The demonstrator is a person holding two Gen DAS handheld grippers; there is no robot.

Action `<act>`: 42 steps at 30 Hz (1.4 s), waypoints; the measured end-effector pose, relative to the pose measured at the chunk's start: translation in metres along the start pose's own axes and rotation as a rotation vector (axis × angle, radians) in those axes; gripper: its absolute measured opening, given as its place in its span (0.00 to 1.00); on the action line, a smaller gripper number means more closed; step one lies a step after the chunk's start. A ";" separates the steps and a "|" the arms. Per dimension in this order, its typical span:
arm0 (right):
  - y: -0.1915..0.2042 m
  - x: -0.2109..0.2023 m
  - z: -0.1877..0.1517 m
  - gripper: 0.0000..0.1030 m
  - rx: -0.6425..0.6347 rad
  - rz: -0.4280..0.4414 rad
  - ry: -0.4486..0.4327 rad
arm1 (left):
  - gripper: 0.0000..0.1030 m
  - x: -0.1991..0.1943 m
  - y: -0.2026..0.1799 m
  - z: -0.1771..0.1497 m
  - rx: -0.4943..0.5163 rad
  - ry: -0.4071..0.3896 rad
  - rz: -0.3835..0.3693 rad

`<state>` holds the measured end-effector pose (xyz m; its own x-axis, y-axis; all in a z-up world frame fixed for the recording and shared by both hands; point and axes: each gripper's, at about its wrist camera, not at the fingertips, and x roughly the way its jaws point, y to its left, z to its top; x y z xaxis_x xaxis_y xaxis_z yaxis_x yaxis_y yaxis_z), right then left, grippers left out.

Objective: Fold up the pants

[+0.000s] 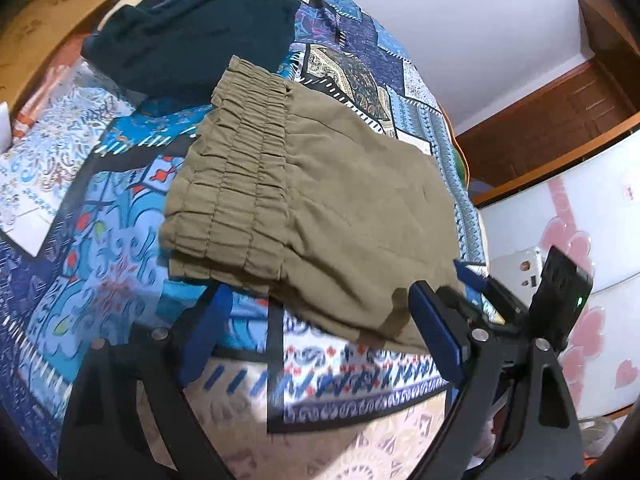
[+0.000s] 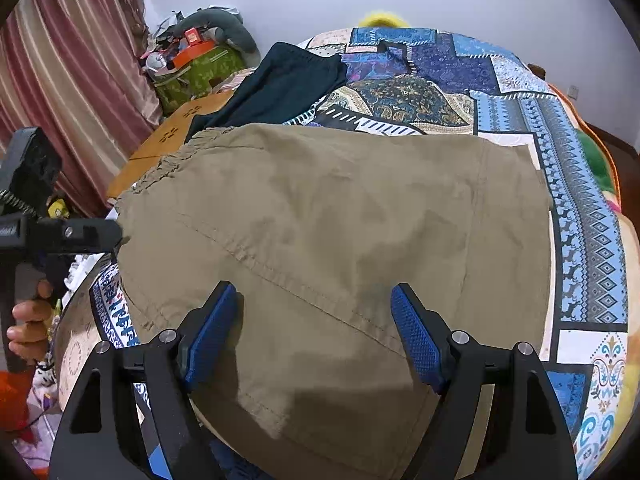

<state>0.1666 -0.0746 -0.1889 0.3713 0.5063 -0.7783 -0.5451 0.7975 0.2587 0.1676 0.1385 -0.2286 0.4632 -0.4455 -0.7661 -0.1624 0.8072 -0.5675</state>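
Note:
Olive-khaki pants [image 1: 320, 208] lie folded on the patterned bedspread, elastic waistband toward the far left. In the right wrist view the pants [image 2: 340, 240] fill the middle. My left gripper [image 1: 316, 320] is open at the pants' near edge, fingers apart, holding nothing. It shows at the left of the right wrist view [image 2: 72, 234], by the waistband corner. My right gripper [image 2: 316, 320] is open just over the near part of the pants, blue pads either side of a seam. It shows at the right of the left wrist view [image 1: 474, 278], at the pants' corner.
A dark teal garment [image 1: 192, 28] lies folded behind the pants, also in the right wrist view [image 2: 280, 84]. The blue patchwork bedspread [image 2: 580, 240] covers the bed. A wooden board [image 2: 168, 140], a cluttered green box [image 2: 196, 72] and curtains stand left. A white cabinet [image 1: 580, 208] stands right.

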 end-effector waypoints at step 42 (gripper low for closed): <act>-0.033 -0.032 -0.043 0.76 0.124 -0.025 -0.031 | 0.30 -0.065 -0.114 -0.027 0.508 -0.511 0.677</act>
<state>0.1398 -0.1313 -0.1970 0.4074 0.4944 -0.7678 -0.4387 0.8434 0.3103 0.1323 0.0646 -0.1226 0.7504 0.2962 -0.5909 -0.1943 0.9533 0.2311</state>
